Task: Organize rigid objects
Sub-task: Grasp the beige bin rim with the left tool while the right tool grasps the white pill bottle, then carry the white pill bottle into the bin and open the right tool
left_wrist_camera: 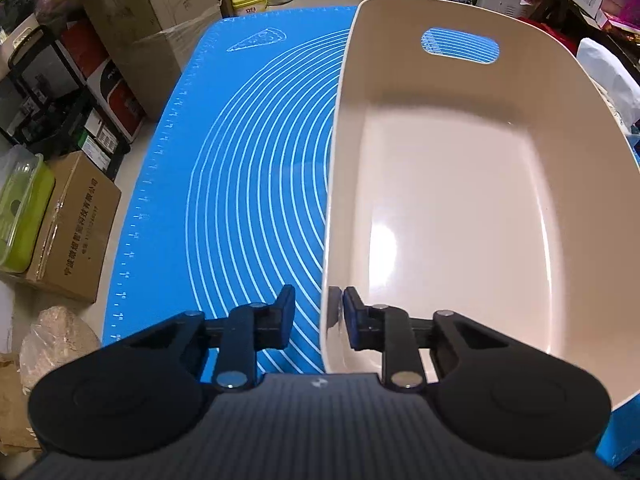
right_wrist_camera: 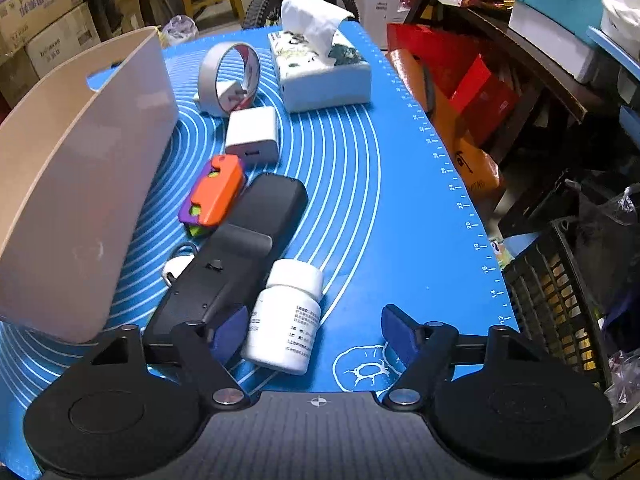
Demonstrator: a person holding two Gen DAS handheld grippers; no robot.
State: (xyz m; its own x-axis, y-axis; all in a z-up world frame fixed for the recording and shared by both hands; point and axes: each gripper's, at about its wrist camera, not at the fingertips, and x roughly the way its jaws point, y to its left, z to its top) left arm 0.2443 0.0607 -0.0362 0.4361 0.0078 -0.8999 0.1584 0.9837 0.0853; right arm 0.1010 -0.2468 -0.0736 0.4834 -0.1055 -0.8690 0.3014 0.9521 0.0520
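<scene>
The left gripper straddled the near-left wall of the beige bin, one blue pad outside and one inside; a gap showed at the outer pad, so the jaws stood parted and not clamped on the wall. The bin sat on the blue mat covering the surface, with nothing visible inside it.

The right gripper was spread wide, its fingers either side of a white pill bottle lying on the mat, with the left pad close to it and the right pad well apart. Just left of the bottle lay a long black device, with an orange and purple toy beside its far end. Beyond these sat a white charger, then a roll of tape standing on edge, and a tissue box farthest back. The bin stood left of this row.
</scene>
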